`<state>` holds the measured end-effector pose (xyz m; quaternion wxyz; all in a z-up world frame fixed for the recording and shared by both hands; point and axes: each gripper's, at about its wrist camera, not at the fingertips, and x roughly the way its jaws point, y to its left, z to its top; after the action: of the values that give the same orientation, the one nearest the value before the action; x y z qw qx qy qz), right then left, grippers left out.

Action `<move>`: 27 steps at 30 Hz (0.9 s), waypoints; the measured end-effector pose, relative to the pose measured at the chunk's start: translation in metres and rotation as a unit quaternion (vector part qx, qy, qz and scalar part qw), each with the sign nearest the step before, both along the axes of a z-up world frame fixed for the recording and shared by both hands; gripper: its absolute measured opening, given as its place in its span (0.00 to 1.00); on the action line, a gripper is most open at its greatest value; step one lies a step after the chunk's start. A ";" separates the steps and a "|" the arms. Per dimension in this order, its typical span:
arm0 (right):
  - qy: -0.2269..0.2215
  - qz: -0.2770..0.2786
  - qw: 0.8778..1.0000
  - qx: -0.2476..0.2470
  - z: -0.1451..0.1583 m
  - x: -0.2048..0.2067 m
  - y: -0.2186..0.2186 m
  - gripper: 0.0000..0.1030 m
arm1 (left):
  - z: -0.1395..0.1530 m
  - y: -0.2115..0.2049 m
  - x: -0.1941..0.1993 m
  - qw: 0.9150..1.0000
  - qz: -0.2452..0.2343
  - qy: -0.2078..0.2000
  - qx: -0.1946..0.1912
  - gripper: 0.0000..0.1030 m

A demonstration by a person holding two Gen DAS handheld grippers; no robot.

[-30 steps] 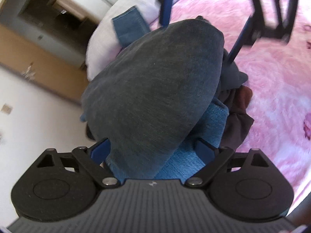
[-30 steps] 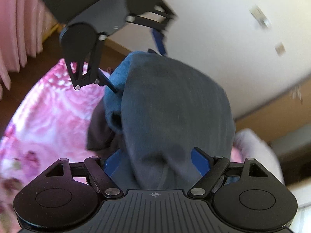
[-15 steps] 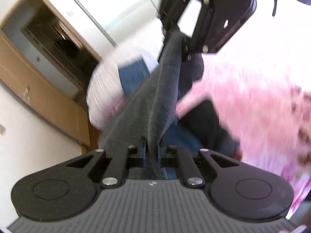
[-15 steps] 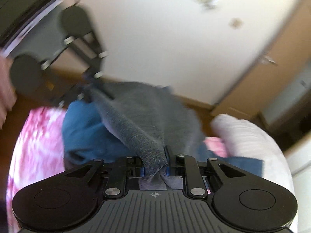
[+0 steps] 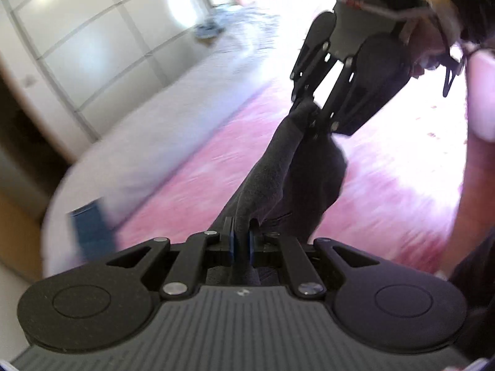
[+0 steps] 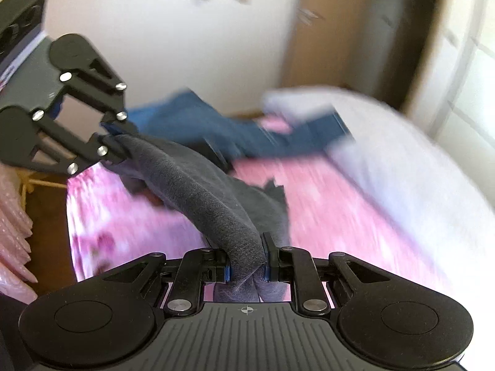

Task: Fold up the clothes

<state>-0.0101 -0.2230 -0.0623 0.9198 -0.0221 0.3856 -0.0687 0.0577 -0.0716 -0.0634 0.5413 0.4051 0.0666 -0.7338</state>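
The dark grey garment (image 6: 198,185) hangs stretched above the pink bedspread (image 6: 324,204), one edge pinched tight in the left tongs (image 5: 240,241) and the opposite edge in the right tongs (image 6: 246,266), the rest drooping toward the bedspread. Beyond the garment, a heap of blue clothes (image 6: 216,123) lies at the bedspread's far end, beside a white pillow (image 6: 386,154)

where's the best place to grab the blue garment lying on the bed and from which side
Take the blue garment by its long free end, which stretches toward the white pillow. Come down from above on that side: the end lies flat and uncovered there, while the other end sits behind the grey cloth held by both grippers.
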 end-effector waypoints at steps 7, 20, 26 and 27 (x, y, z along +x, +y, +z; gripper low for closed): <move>0.034 -0.196 0.976 0.082 -0.048 -0.195 -0.043 0.17 | -0.023 -0.046 -0.167 0.989 -0.123 0.063 0.048 0.07; 0.086 -0.482 0.851 0.190 -0.088 -0.355 -0.052 0.42 | -0.079 -0.083 -0.160 0.977 -0.175 0.047 0.114 0.60; 0.045 -0.456 0.879 0.131 -0.039 -0.328 -0.057 0.60 | -0.126 -0.109 -0.065 0.983 -0.087 0.034 0.157 0.60; 0.037 -0.433 0.892 0.126 -0.033 -0.310 -0.059 0.65 | -0.133 -0.115 -0.054 0.983 -0.075 0.038 0.161 0.60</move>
<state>-0.3203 -0.2819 -0.0956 0.7791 0.2606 0.3964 -0.4098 0.0041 -0.1870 -0.1961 0.4091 0.4628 0.1741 -0.7669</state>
